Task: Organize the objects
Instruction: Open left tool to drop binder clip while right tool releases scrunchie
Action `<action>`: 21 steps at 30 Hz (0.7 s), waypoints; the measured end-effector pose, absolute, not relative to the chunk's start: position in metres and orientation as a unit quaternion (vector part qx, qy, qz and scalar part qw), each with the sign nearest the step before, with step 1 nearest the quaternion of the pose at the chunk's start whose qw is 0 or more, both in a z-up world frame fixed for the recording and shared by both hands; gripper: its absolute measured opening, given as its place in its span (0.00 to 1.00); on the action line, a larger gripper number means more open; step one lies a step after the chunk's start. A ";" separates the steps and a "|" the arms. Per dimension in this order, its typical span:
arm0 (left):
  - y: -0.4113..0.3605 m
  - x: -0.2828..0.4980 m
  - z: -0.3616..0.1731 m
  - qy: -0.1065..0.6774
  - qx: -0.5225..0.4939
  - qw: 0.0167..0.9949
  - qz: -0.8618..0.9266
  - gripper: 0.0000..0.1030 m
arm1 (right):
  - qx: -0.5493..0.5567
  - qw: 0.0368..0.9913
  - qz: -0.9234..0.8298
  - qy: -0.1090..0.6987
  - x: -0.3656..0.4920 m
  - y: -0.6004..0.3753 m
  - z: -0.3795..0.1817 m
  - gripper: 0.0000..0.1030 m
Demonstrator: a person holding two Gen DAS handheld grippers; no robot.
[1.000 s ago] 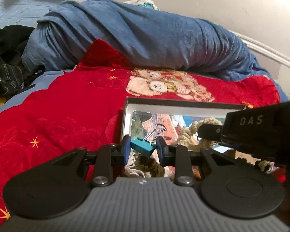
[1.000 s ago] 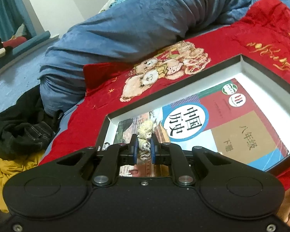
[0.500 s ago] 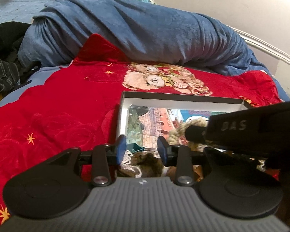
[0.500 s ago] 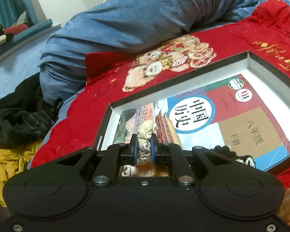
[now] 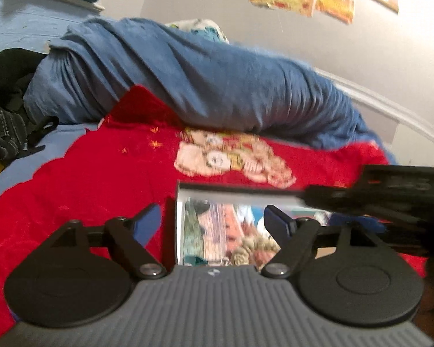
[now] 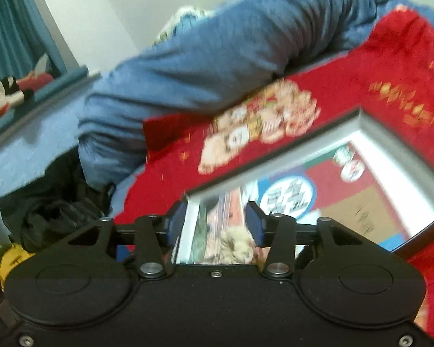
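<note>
**Both items dropped in the box**

Left view: the left gripper (image 5: 212, 221), just opening, is spread wide and empty; the box (image 5: 234, 189) lies on the red blanket (image 5: 101, 179).

Right view: the right gripper (image 6: 215, 221), also just opening, holds nothing; the fluffy toy (image 6: 235, 245) rests below on the book (image 6: 327, 199). This step looks done.

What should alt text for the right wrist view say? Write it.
The right tool, open and holding nothing, hangs over a shallow box on a red blanket. Inside lie a textbook and a fuzzy beige toy; the picture is blurred.

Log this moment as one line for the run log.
left tongs: opening, empty | right tongs: opening, empty | fluffy toy: in box on book
</note>
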State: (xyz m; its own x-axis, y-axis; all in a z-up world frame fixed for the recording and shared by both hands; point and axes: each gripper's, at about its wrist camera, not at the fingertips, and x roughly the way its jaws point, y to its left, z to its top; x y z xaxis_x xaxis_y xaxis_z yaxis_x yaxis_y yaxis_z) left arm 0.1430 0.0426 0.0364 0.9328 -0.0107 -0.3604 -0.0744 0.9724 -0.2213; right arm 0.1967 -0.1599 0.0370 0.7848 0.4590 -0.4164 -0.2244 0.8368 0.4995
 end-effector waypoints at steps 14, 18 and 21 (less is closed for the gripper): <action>0.029 0.095 0.090 0.139 -0.113 0.984 -0.002 0.96 | 0.129 0.961 0.126 0.208 0.107 -0.237 0.115 0.69; 0.016 0.084 0.099 0.139 -0.086 0.987 -0.002 0.98 | 0.147 0.961 0.115 0.203 0.084 -0.245 0.106 0.76; 0.008 0.074 0.091 0.158 -0.072 0.985 -0.008 0.99 | 0.185 0.950 0.136 0.211 0.075 -0.246 0.085 0.76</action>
